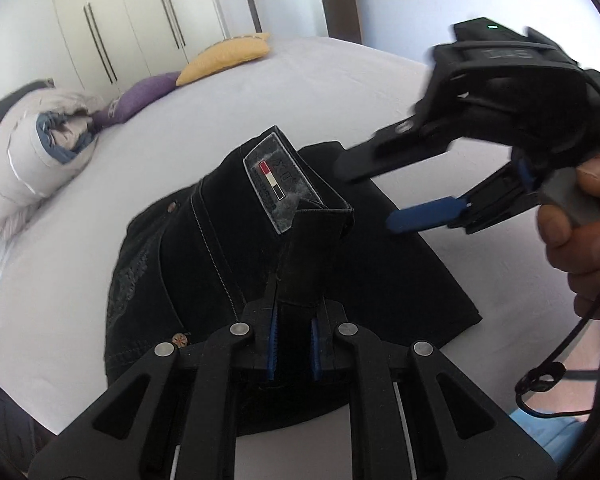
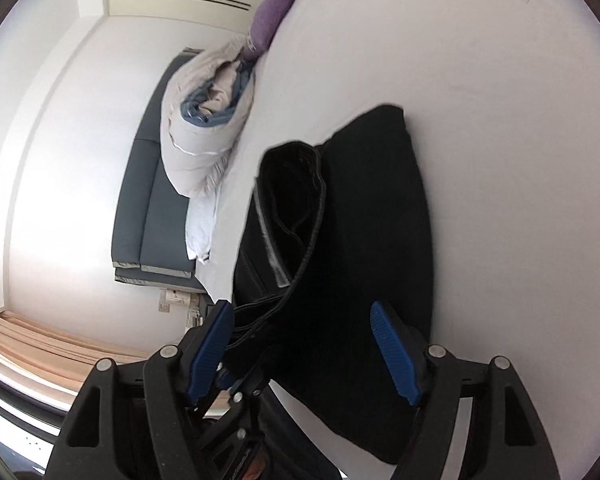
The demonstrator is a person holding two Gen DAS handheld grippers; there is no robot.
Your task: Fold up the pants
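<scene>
Black jeans (image 1: pixel 204 264) with a grey waist patch lie partly folded on a white bed (image 1: pixel 340 92). My left gripper (image 1: pixel 294 344) is shut on the waistband of the jeans and lifts it a little off the bed. My right gripper (image 1: pixel 370 196) is open and empty, hovering to the right of the lifted waistband, above the lower fabric layer. In the right wrist view the gripper (image 2: pixel 304 344) is open with blue pads (image 2: pixel 396 356) either side of the dark jeans (image 2: pixel 360 220), not touching them.
A rolled grey and blue duvet (image 1: pixel 28 160), a purple pillow (image 1: pixel 140 96) and a yellow pillow (image 1: pixel 224 58) lie along the far edge of the bed. Cream wardrobes (image 1: pixel 140 12) and a dark door stand behind. A cable (image 1: pixel 560 364) hangs from the right gripper.
</scene>
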